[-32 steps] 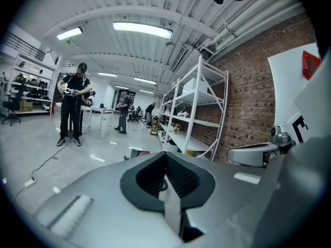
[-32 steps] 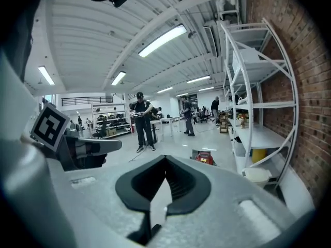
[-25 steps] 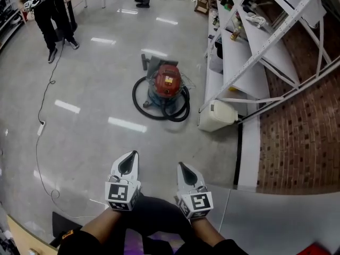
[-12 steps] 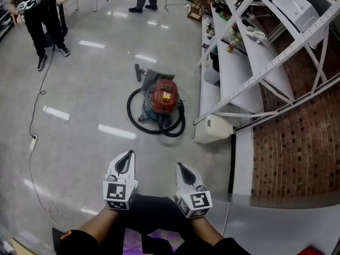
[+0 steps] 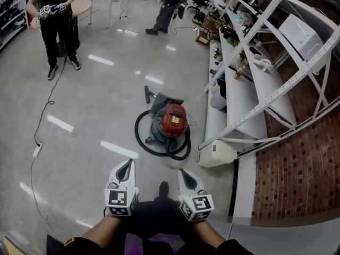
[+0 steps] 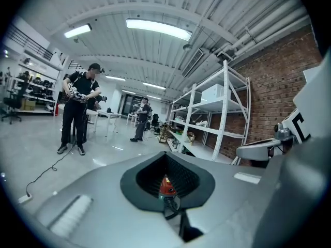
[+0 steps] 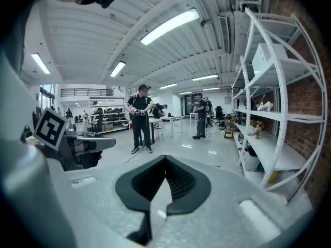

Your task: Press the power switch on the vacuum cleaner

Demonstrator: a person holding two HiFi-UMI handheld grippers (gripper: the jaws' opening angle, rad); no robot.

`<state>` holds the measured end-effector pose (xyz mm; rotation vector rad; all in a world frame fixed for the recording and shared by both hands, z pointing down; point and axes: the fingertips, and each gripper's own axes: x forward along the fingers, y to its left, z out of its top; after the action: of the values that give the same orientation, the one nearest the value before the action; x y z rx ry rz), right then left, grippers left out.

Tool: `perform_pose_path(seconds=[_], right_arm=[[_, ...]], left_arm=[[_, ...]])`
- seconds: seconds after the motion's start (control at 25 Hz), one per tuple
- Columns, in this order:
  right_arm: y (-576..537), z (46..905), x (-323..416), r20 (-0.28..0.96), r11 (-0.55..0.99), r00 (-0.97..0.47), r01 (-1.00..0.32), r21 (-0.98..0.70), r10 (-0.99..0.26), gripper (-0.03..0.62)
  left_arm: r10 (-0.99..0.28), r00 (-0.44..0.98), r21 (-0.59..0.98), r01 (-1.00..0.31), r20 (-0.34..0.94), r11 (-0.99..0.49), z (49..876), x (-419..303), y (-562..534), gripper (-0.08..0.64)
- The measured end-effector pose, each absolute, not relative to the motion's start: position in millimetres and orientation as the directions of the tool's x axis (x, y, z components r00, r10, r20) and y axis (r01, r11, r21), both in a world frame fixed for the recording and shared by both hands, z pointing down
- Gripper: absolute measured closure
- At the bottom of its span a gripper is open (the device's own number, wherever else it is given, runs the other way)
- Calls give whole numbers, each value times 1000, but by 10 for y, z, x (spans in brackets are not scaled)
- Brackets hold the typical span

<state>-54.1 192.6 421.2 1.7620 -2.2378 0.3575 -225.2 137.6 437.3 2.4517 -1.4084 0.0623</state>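
The vacuum cleaner (image 5: 172,122) stands on the floor ahead of me. It has a red top, a blue-grey drum and a black hose (image 5: 146,145) coiled round its base. Its floor nozzle (image 5: 154,97) lies just behind it. I cannot make out the power switch at this distance. My left gripper (image 5: 129,162) and right gripper (image 5: 181,171) are held side by side near my body, well short of the vacuum, both shut and holding nothing. In the left gripper view the vacuum cleaner (image 6: 166,186) shows small through the gap in the jaws.
A white shelving rack (image 5: 265,78) runs along the right before a brick wall (image 5: 303,158), with a white canister (image 5: 215,152) at its foot. A person in black (image 5: 56,20) stands far left, another person (image 5: 170,4) farther back. A cable (image 5: 42,116) crosses the floor at left.
In the head view the vacuum cleaner has come lower in the frame, nearer to my grippers. Both grippers have stayed shut and side by side.
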Motion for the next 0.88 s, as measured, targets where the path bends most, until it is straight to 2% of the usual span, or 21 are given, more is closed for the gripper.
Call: perform_pose_path(seconds=[0.44, 0.88], right_arm=[[1289, 4261, -590, 348, 324, -320, -945, -48, -881, 600], [512, 4505, -62, 382, 364, -370, -927, -92, -847, 600]], left_arm=[[-889, 415, 249, -897, 194, -365, 4395, -2394, 974, 545], [-902, 369, 271, -913, 225, -306, 4351, -1855, 299, 545]])
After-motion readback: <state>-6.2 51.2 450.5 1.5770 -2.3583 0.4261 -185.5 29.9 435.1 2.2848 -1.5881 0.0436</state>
